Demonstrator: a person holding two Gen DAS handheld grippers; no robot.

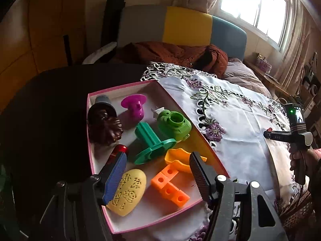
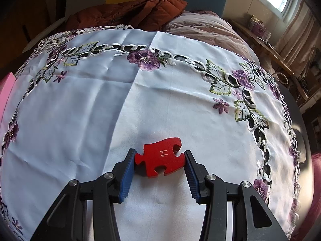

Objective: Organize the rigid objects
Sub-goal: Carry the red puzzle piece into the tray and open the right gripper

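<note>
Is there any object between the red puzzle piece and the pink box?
Nothing visible: only bare tablecloth lies between the red puzzle piece, clamped in the right tool, and the pink box at left.

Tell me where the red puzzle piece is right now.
In the right wrist view, the red puzzle piece sits between the right gripper's fingertips, over the white embroidered tablecloth.

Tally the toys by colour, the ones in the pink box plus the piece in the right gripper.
Green: 2
Orange: 2
Red: 2, tube, puzzle piece
Yellow: 1
Purple: 1
Brown: 1
Total: 9
</note>
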